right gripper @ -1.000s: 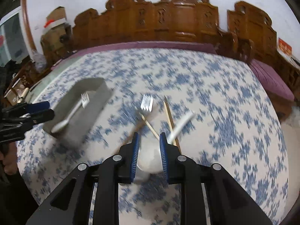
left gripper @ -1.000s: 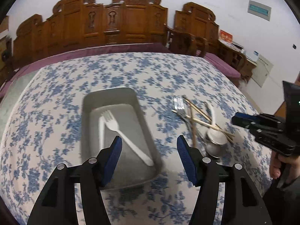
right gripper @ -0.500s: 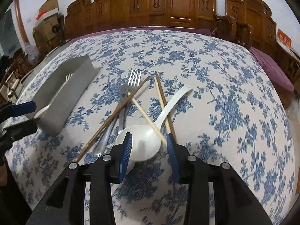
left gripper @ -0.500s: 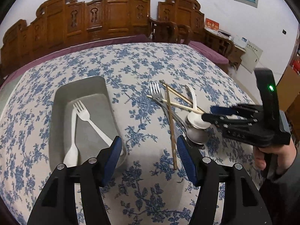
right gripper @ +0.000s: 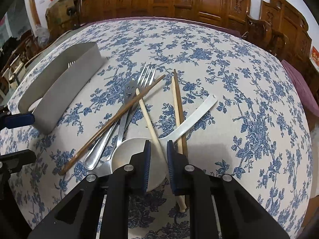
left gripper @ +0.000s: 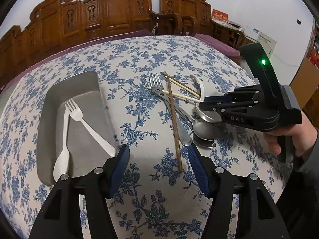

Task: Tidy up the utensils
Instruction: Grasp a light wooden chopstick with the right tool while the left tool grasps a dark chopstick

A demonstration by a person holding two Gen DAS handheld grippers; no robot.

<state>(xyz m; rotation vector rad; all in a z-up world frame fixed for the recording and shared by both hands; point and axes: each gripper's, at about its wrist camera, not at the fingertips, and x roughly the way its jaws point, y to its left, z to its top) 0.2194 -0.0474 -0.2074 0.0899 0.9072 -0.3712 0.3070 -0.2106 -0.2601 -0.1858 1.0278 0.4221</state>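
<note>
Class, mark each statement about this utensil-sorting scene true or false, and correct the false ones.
1. The grey tray holds a white plastic fork and a white plastic spoon. True.
2. The left hand-held gripper grips a chopstick. False: it is open, holding nothing.
3. The metal fork lies on the tablecloth. True.
4. The right hand-held gripper is above the tray. False: it is at the white soup spoon.

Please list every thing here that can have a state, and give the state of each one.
Left gripper: open, holds nothing.
Right gripper: fingers narrowly apart around a pale chopstick, over the white spoon.
Tray: holds a plastic fork and plastic spoon.
Metal fork: on the cloth, under a brown chopstick.
Metal spoon: on the cloth, in the pile.
</note>
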